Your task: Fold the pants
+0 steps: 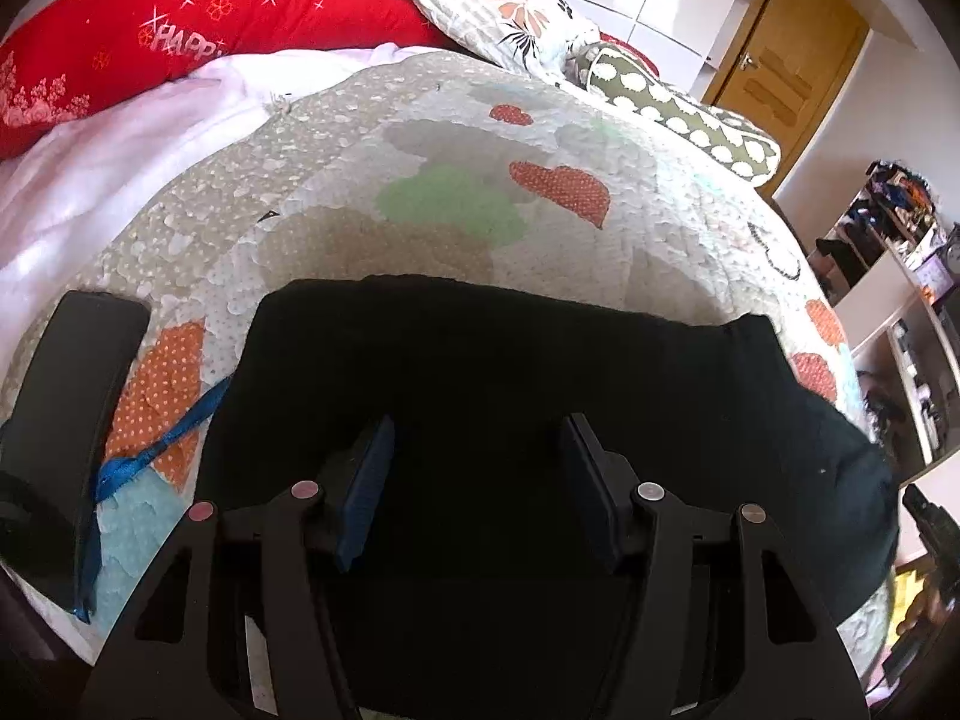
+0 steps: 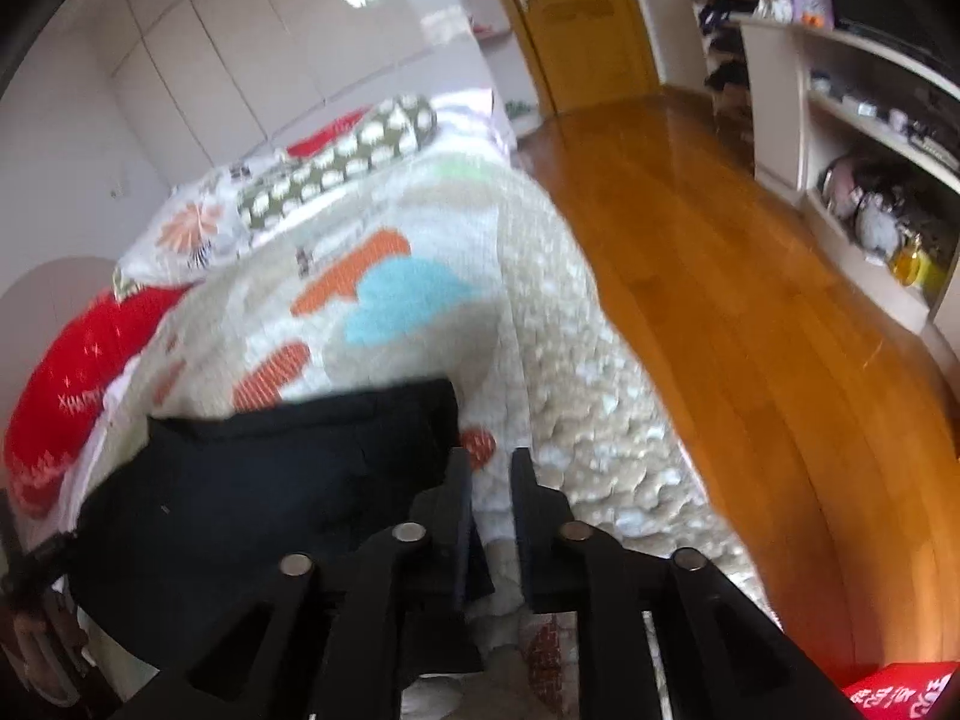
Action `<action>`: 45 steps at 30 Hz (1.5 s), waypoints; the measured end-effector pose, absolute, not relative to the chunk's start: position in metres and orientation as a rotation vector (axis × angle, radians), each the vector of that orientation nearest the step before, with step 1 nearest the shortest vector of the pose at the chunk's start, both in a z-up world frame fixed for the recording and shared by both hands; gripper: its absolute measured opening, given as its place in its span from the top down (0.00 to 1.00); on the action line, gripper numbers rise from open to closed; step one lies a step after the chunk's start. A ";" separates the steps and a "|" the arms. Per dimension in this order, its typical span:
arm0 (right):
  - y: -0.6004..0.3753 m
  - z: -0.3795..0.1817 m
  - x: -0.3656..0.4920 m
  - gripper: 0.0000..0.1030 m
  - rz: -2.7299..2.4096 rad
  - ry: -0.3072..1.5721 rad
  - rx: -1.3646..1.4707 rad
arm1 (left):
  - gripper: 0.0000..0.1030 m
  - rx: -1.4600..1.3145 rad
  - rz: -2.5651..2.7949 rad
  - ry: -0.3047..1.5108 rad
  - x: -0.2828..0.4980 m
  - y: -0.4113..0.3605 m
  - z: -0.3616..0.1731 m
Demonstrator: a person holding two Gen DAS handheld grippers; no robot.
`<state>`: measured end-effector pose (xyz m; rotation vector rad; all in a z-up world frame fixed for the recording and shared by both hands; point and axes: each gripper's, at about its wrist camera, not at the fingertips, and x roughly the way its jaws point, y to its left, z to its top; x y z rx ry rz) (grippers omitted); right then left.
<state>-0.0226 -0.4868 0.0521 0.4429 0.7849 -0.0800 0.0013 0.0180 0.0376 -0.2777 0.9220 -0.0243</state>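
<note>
Pants (image 1: pixel 480 360) flat on bed (image 1: pixel 420 138) — under left claw (image 1: pixel 477 450), spread | right claw (image 2: pixel 489 468) — narrow gap, at pants' edge, empty.

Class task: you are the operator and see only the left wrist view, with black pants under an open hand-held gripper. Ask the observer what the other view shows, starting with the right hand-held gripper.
Observer: The right hand-held gripper has a narrow gap between its fingers, beside the pants' edge, gripping nothing.
Operator: What lies beyond the bed there?
Observer: A bare wooden floor runs to the door.
Operator: Anything near that hand-held gripper?
Observer: A red box at the lower right corner.
</note>
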 end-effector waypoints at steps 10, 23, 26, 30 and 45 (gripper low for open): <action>-0.443 0.067 -0.014 0.45 0.025 0.780 0.382 | 0.43 -0.217 -0.126 0.878 -0.007 -0.021 0.061; -0.458 0.034 0.008 0.63 -0.010 0.878 0.332 | 0.43 -0.067 -0.344 0.943 0.026 -0.113 0.051; -0.449 0.044 0.013 0.87 0.034 0.838 0.276 | 0.43 -0.067 -0.343 0.965 0.034 -0.124 0.043; -0.445 0.075 0.021 0.93 0.066 0.742 0.230 | 0.43 -0.085 -0.267 0.950 0.043 -0.121 0.038; -0.466 0.061 0.017 0.61 -0.077 0.810 0.325 | 0.43 -0.178 -0.164 0.896 0.044 -0.090 0.041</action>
